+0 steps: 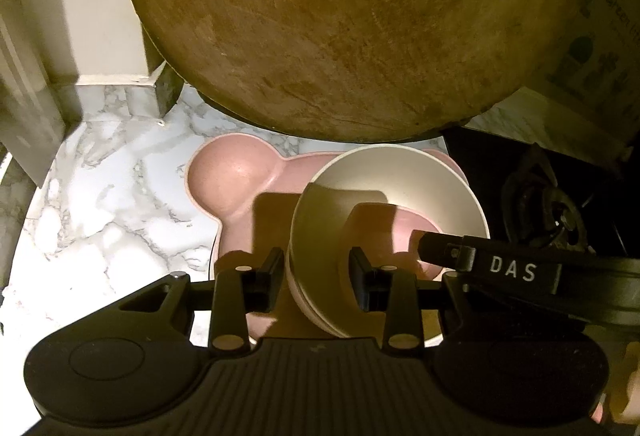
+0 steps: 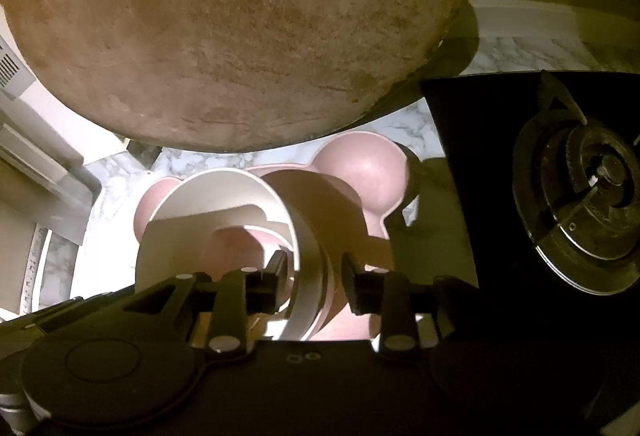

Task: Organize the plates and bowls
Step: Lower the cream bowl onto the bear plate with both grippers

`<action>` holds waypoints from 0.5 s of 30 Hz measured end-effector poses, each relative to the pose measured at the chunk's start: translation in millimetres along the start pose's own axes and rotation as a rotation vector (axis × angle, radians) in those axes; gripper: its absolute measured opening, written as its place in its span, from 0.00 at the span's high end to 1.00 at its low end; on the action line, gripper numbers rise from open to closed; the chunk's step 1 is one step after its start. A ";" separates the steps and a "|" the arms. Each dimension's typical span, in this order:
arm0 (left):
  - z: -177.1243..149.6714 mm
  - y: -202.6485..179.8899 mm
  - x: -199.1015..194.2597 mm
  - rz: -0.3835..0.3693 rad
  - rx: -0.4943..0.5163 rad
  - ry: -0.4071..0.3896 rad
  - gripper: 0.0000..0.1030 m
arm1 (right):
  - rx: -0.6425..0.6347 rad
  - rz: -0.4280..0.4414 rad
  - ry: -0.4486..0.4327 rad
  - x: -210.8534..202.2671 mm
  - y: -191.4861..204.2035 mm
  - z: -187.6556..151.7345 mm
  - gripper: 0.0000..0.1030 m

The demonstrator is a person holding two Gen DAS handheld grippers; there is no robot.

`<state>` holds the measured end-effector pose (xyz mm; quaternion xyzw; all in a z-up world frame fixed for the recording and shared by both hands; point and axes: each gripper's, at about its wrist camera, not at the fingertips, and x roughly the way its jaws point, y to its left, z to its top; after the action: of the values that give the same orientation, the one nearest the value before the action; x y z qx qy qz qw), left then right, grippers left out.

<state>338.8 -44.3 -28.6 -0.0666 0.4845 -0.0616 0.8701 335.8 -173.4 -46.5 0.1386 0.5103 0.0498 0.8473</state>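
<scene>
A stack of nested bowls (image 1: 400, 180), white with a pink one showing at the rim, sits tilted over a pink bear-shaped plate (image 1: 236, 176) on the marble counter (image 1: 112, 188). My left gripper (image 1: 316, 272) straddles the stack's left wall, its outer pad flush against the wall and its inner pad inside the bowl. In the right wrist view my right gripper (image 2: 314, 272) straddles the right wall of the bowls (image 2: 224, 192), with a slim gap at each pad. The plate's ear (image 2: 364, 172) shows beyond. One of the right gripper's fingers (image 1: 444, 250) reaches over the bowl's right rim.
A big round wooden board (image 1: 340, 24) hangs over the counter just behind the plate (image 2: 240, 28). A black gas hob with a burner (image 2: 592, 196) lies right beside the plate. A white appliance (image 1: 80, 16) stands at the back left.
</scene>
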 end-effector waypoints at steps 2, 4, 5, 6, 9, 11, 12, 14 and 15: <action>-1.5 -0.8 -2.3 0.010 0.006 -0.006 0.67 | -0.005 0.006 -0.005 -3.3 -0.7 -0.9 0.70; -3.5 -1.3 -5.5 0.021 0.010 -0.015 0.62 | -0.009 0.013 -0.011 -7.6 -1.7 -1.6 0.67; -4.8 -1.3 -7.9 0.027 0.010 -0.021 0.58 | -0.012 0.020 -0.017 -10.4 -2.3 -2.0 0.65; -6.2 -1.4 -10.5 0.030 0.010 -0.027 0.57 | -0.016 0.024 -0.022 -12.9 -2.5 -2.5 0.64; -10.0 -0.4 -18.1 0.042 0.006 -0.044 0.49 | -0.024 0.034 -0.033 -20.4 -5.0 -4.7 0.62; -13.1 -0.4 -24.1 0.047 0.003 -0.058 0.48 | -0.030 0.041 -0.039 -25.7 -6.3 -6.8 0.60; -15.0 -0.7 -27.4 0.051 0.002 -0.063 0.47 | -0.034 0.046 -0.042 -28.3 -7.1 -7.7 0.59; -19.0 -1.5 -33.2 0.055 0.001 -0.073 0.46 | -0.044 0.056 -0.049 -34.5 -8.2 -10.8 0.56; -21.4 -1.9 -36.4 0.056 0.001 -0.078 0.46 | -0.050 0.061 -0.053 -37.5 -8.0 -12.6 0.55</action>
<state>301.5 -41.1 -9.0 -0.0548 0.4518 -0.0349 0.8898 306.5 -187.2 -22.4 0.1341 0.4818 0.0846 0.8618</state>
